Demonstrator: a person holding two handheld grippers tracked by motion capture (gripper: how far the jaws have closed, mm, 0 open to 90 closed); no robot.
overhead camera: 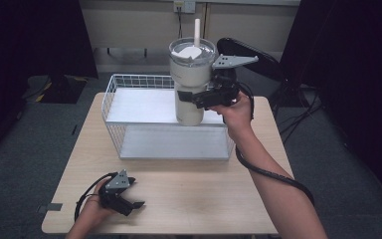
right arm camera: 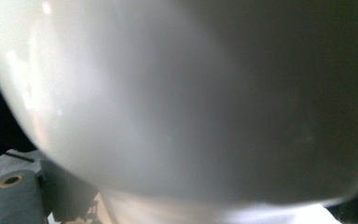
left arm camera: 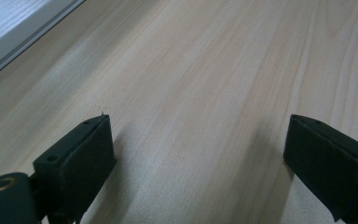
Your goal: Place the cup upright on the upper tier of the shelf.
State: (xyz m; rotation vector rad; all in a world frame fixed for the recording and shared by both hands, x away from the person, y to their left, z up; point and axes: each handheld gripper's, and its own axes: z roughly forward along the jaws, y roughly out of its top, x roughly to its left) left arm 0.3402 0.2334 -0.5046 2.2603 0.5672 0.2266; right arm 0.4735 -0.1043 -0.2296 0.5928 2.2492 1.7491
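Held above the wire basket (overhead camera: 113, 107): a cream tumbler (overhead camera: 189, 97) with a clear lid (overhead camera: 193, 51) and a white straw (overhead camera: 197, 30), upright, its base over the basket's far right part, whether touching the basket floor or hanging just clear of it not to be told. Clamped on the tumbler's body from its right side: the right gripper (overhead camera: 195, 97), jaws closed against the cream wall about halfway up, grey three-cornered plate (overhead camera: 232, 60) level with the lid, the hand (overhead camera: 236, 112) behind it and the forearm running off toward the near right corner of the worktop (overhead camera: 189, 191). Seen in the right gripper view: the tumbler (right arm camera: 186, 98) pressed up close, pale and blurred, curved wall across the frame, too near for any detail. Stood on the worktop behind its middle: the basket, white wire sides, flat pale floor, long side toward the person. Rested well in front of the basket, near the worktop's front left corner: the left gripper (overhead camera: 135, 205), jaws spread wide apart with nothing between them, pointing rightward. Seen in the left gripper view: the left gripper (left arm camera: 198, 154) low over bare pale wood grain, the basket's edge (left arm camera: 18, 35) at upper left.
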